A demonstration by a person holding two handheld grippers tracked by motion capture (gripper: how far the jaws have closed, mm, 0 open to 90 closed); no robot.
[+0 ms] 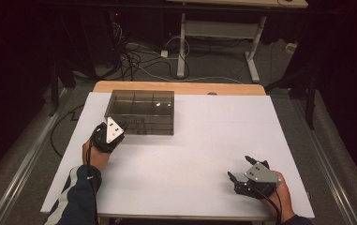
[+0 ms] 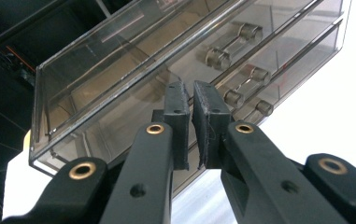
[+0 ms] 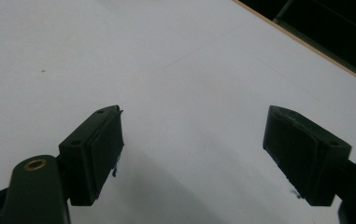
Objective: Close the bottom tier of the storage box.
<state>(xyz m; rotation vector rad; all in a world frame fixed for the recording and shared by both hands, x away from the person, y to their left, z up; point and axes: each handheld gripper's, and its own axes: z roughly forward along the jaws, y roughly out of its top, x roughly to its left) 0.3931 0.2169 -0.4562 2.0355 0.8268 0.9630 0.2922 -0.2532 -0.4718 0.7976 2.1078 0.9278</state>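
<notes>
I see a smoky clear plastic drawer box at the far left of the white table, with cylindrical drawer handles along its front. My left gripper sits against the box's near left corner, its jaws nearly closed with only a thin slit between the pads and nothing gripped between them. My right gripper rests near the table's near right edge, well apart from the box, jaws spread wide and empty.
</notes>
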